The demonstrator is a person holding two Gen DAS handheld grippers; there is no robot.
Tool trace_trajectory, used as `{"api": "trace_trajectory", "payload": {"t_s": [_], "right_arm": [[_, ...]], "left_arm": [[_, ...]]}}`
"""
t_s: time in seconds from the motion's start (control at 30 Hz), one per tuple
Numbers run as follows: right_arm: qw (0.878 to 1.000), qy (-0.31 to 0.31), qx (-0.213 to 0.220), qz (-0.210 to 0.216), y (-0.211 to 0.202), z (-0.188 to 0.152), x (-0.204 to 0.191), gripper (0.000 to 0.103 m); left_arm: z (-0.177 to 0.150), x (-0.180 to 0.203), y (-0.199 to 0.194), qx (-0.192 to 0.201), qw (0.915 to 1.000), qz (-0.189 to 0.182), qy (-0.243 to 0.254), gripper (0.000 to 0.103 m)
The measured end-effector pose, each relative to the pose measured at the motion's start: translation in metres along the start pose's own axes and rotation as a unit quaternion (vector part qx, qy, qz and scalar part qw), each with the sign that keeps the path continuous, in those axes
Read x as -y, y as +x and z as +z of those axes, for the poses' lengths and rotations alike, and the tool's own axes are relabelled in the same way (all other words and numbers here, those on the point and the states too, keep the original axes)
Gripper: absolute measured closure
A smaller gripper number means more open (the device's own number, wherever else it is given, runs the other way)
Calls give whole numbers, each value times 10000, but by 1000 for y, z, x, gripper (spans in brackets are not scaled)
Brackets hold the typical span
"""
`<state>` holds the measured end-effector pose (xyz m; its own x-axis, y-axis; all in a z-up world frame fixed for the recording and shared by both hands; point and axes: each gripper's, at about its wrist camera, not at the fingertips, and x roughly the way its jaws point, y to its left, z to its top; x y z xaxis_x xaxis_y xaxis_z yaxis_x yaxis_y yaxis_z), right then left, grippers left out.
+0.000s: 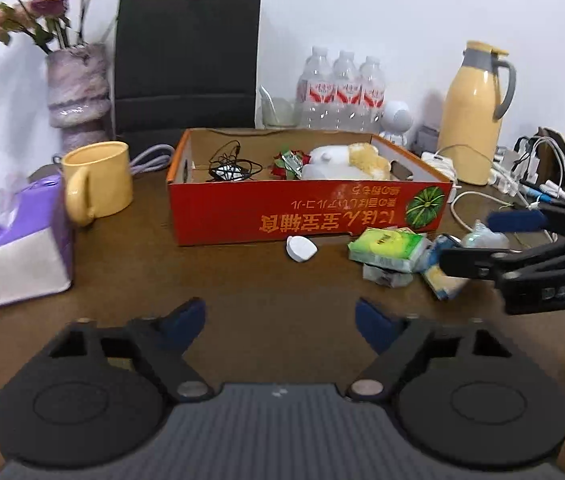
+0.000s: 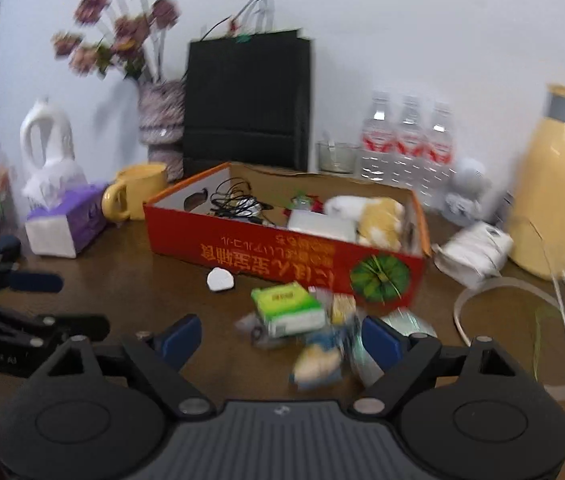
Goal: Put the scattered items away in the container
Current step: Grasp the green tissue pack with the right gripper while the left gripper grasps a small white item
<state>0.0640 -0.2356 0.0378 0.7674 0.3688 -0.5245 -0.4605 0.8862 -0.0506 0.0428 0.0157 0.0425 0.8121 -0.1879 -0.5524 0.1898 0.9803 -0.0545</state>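
the green packet (image 2: 288, 307) lies on the table (image 1: 242, 280) in a small heap of wrappers just before the red box (image 1: 306, 216), near its right end. our right gripper (image 2: 280, 338), jaws spread and empty, sits just behind the heap, nearer than our left gripper (image 1: 280, 318), also spread, well off to the left. a white pebble-like piece (image 1: 301, 248) lies apart.

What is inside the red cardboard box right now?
Inside the red box: a tangled black cable, a red-green wrapper, a white item and a yellow plush. Anything beneath them is covered.
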Motion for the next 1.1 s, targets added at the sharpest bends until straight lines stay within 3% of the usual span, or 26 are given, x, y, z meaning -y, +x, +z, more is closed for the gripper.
{"api": "trace_trajectory", "payload": {"t_s": [0.23,0.37,0.47,0.53,0.57,0.63,0.77,0.97,1.03,1.07,1.1], "right_arm": [[9980,71,-522,342,77,26,19,19],[9959,117,-781,448,103,25,22,38],[9949,129,-905,419,113,19,23,39],[9955,96,-837,444,112,16,22,43],[9958,70,-804,422,111,15,22,55],[9963,169,-710,463,108,15,24,59],[9967,607,-364,404,94,16,41,59],[9853,1488,244,796,67,19,79,59],[9814,1633,353,943,65,17,85,59],[9798,1677,404,1012,64,16,86,59],[9791,1680,432,1062,63,14,86,59]], "left_arm": [[19,-6,42,-175,9994,-309,-57,28],[29,-4,69,-301,9992,-235,-102,38],[31,-3,85,-315,9991,-292,-50,39],[32,-3,96,-404,9987,-298,-106,39],[33,-3,101,-441,9985,-294,-122,39],[34,-1,108,-453,9986,-255,-113,41],[38,4,118,-477,9987,-124,-87,50],[41,15,130,-514,9986,-73,-42,53],[41,18,131,-489,9988,-25,34,59],[41,18,131,-480,9988,25,51,69],[41,19,131,-473,9988,51,78,73]]}}
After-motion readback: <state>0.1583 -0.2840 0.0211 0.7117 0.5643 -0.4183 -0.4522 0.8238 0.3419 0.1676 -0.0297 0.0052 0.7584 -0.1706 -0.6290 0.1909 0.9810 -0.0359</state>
